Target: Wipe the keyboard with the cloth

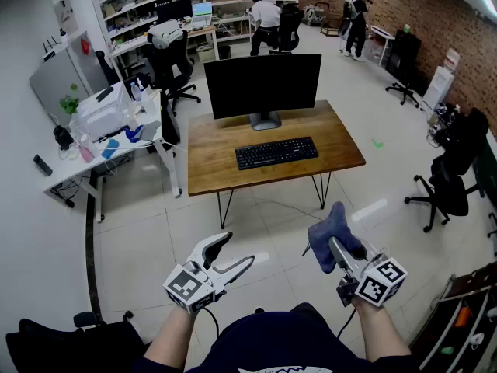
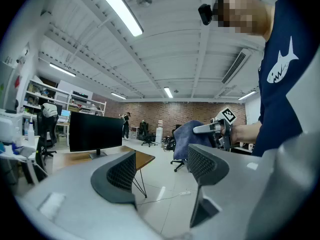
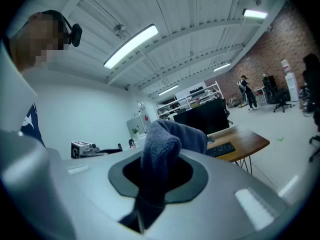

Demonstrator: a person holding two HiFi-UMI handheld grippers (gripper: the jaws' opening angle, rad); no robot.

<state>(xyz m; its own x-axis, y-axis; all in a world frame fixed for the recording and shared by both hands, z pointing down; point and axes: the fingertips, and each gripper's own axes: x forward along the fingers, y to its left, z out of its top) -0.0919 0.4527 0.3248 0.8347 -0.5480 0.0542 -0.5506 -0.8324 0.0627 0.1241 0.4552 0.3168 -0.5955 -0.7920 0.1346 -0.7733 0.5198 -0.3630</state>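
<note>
Blue fleece cloth, soft and bunched, is seen clamped in the right gripper, whose jaws are closed tight on a gathered fold while a rounded wad is left standing proud of the tips. The left gripper is held empty beside it, its jaws spread wide apart with nothing between them. Both tools are carried over the pale tiled floor, well short of the task's target: the flat black keyboard is laid near the front edge of the brown wooden desk, just before the stand of a dark, switched-off black monitor, and has not yet been reached. The cloth is judged to be light, limp and easily deformed, so little can be pushed through it unless the free wad is kept short and pressed flat against the keys; the present hold, on the gathered middle, appears suited to that. The keyboard is judged to be light and liable to be slid across the smooth wood when wiped, and its keys could be depressed or snagged by the pile. A steadying hold at one bare end of its frame, by the open left gripper, is thought likely to be needed.
</note>
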